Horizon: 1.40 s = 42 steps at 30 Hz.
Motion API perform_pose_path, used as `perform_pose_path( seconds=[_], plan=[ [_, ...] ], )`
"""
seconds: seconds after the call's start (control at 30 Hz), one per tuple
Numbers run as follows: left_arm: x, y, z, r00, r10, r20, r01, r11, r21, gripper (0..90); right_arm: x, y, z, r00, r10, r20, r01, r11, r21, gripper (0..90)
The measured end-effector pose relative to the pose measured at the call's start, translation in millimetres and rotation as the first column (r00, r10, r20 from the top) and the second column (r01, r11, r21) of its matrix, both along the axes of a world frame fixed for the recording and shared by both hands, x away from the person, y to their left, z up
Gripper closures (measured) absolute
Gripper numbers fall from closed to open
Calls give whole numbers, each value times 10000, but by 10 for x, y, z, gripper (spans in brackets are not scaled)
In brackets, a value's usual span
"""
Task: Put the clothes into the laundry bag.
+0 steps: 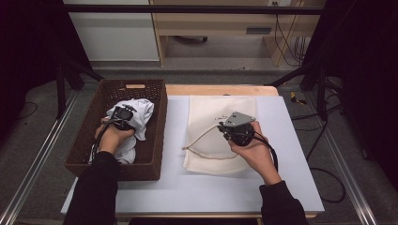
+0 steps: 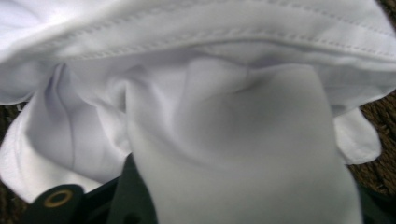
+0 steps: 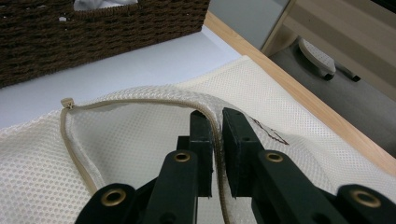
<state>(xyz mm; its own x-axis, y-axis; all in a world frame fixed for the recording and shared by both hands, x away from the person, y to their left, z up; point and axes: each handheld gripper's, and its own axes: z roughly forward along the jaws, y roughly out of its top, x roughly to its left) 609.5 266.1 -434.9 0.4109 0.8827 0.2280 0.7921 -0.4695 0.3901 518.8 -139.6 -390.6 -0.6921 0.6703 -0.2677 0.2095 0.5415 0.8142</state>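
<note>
A white cloth (image 1: 141, 115) lies bunched in a brown wicker basket (image 1: 157, 136) at the table's left. My left gripper (image 1: 124, 114) is inside the basket and shut on a thick fold of it. In the left gripper view the cloth (image 2: 210, 116) drapes over the jaws and hides their tips. A cream mesh bag (image 1: 211, 110) lies flat on the white table top (image 1: 187, 187). My right gripper (image 1: 224, 127) rests on the bag. In the right gripper view the right gripper (image 3: 217, 116) is shut on the bag's zipper edge (image 3: 140, 100), lifting it a little. The zipper pull (image 3: 67, 101) sits at the far left end.
The basket wall (image 3: 93, 37) stands close beyond the bag. The table's wooden far edge (image 1: 220, 89) runs behind the bag. Beyond it are the floor and a wooden cabinet (image 1: 225, 23). Metal rails (image 1: 37, 159) flank both sides of the table.
</note>
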Motion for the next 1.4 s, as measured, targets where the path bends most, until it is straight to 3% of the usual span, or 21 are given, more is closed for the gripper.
perform_pose_path(
  seconds=[0.2,0.33,0.37,0.5,0.57,0.63,0.77,0.87,0.9,1.03,1.1,1.17,1.33,1.37,1.4],
  plan=[
    [-38,48,143,9977,34,678,-40,10000,79,641,11,9,-11,10000,59,-21,-60,9999,-110,828],
    [-102,81,300,9904,-92,1380,96,10000,-16,643,19,25,-15,10000,88,-40,-89,9998,-175,829],
    [-102,81,300,9904,-92,1380,96,10000,-16,643,19,25,-15,10000,88,-40,-89,9998,-175,829],
    [-217,35,589,9709,-432,2355,481,9987,-149,643,26,57,-38,9998,156,-102,-159,9995,-282,831],
    [-276,8,738,9630,-606,2628,712,9970,-310,643,27,56,-39,9997,192,-156,-197,9994,-299,831],
    [-342,-26,892,9507,-738,3011,919,9947,-465,642,34,48,-34,9995,198,-265,-204,9995,-224,833],
    [-443,-88,1165,9309,-1024,3506,1265,9909,-466,642,57,21,-22,9986,231,-470,-236,9997,-102,838],
    [-478,-89,1297,9250,-995,3667,1322,9891,-650,642,63,14,-11,9981,238,-570,-244,9996,-105,840],
    [-481,-86,1334,9178,-1123,3808,1451,9877,-584,642,63,13,-9,9980,258,-578,-265,9996,-118,840],
    [-533,-106,1469,9062,-1242,4041,1588,9859,-532,642,58,16,-9,9977,287,-620,-297,9995,-143,840],
    [-556,-125,1538,9019,-1296,4121,1642,9852,-495,643,60,20,-11,9976,309,-614,-320,9993,-176,840],
    [-575,-136,1569,9032,-1177,4128,1577,9854,-639,643,60,22,-12,9976,300,-623,-312,9994,-178,841],
    [-627,-185,1744,8903,-1236,4382,1711,9827,-705,642,58,24,-14,9972,338,-663,-353,9992,-204,842],
    [-627,-185,1744,8903,-1236,4382,1711,9827,-705,642,60,20,-15,9970,333,-699,-346,9993,-172,843],
    [-652,-213,1795,8843,-1322,4479,1813,9810,-683,642,62,16,-14,9968,337,-723,-349,9993,-144,845]
  ],
)
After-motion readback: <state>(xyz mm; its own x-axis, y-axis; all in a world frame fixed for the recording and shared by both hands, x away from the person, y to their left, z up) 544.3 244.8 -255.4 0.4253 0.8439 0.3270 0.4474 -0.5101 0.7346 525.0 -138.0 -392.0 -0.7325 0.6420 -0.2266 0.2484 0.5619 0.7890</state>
